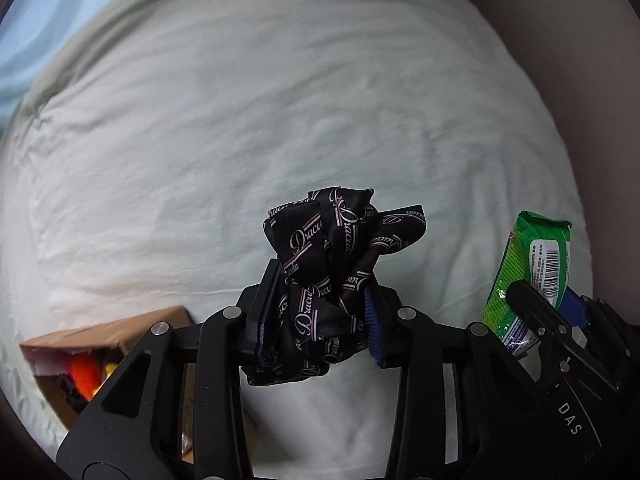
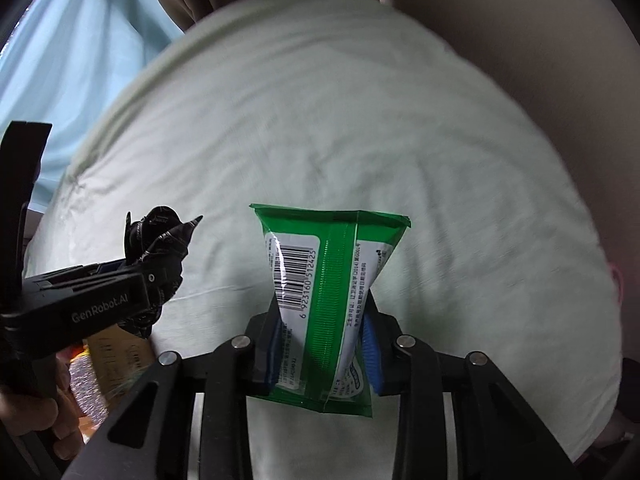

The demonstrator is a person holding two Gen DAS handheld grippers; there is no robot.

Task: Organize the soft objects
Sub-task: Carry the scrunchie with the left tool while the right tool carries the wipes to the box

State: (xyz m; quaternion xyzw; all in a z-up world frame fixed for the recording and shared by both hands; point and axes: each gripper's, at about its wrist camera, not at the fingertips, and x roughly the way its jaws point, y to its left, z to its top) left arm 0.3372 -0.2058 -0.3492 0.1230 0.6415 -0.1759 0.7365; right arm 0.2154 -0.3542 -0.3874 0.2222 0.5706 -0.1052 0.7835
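Two items were in hand, both lifted off bed (image 1: 200, 140). Left gripper (image 1: 320, 320) pinched crumpled black scarf (image 1: 332, 248); right gripper (image 2: 324, 352) squeezed green tissue pack (image 2: 324, 288) at its waist. Cardboard box (image 1: 80, 344) sat at 8 o'clock in left view (already holding some items), probable drop spot. Judged midway: both still to be placed. Sheet ahead lay bare; bed edge at 2 o'clock.

Both wrist cams downward, bed (image 1: 240, 120) shared
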